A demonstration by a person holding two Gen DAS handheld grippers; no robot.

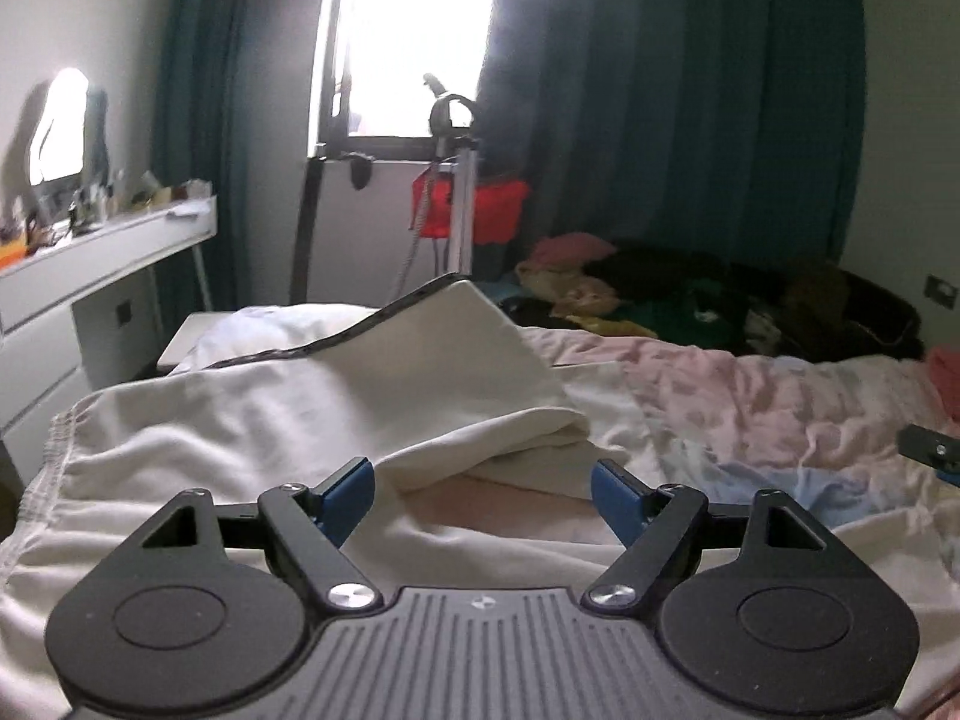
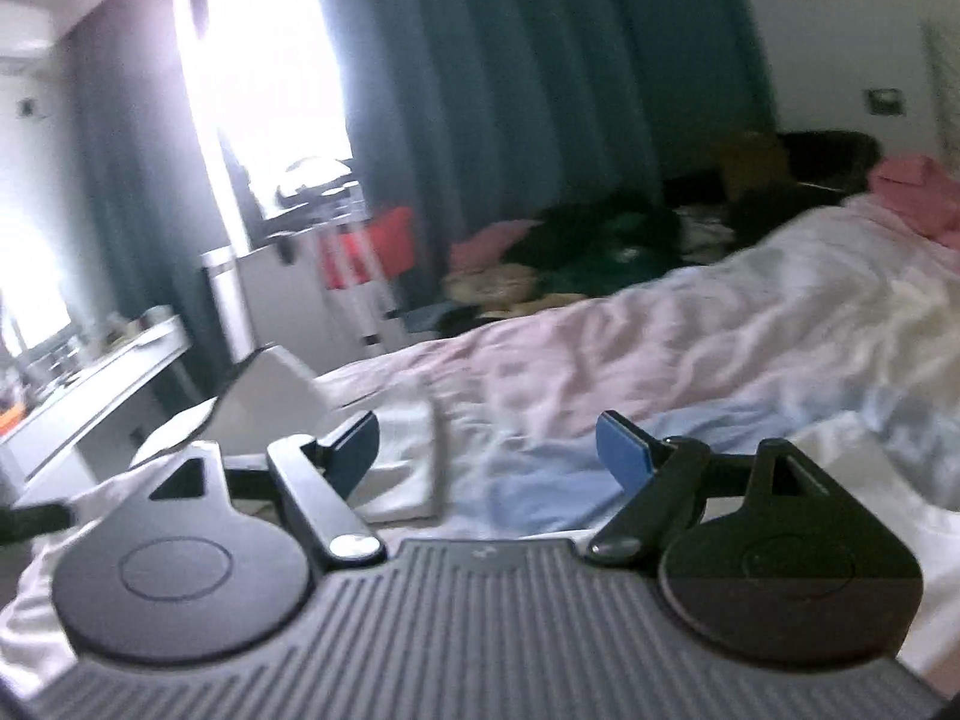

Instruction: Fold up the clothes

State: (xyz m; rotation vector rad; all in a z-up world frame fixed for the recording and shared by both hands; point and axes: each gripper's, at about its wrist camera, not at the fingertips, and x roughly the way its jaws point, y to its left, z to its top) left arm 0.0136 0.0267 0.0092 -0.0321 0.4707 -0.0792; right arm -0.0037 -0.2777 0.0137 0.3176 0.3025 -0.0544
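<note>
With both the left gripper and right gripper hovering jaws spread and empty, the white garment lies partly folded on the bed, so the next move likely calls for pinching an edge.

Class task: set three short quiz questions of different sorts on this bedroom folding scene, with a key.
1. True or false: the left claw is shut on the white garment.
2. Multiple choice: the heap of unfolded clothes lies (a) at the far end of the bed, (b) on the dresser, (c) under the claws.
3. Fill in: the curtains are dark ____.

Key: 1 false, its jaws stand open, holding nothing; 2 a; 3 green.
</note>
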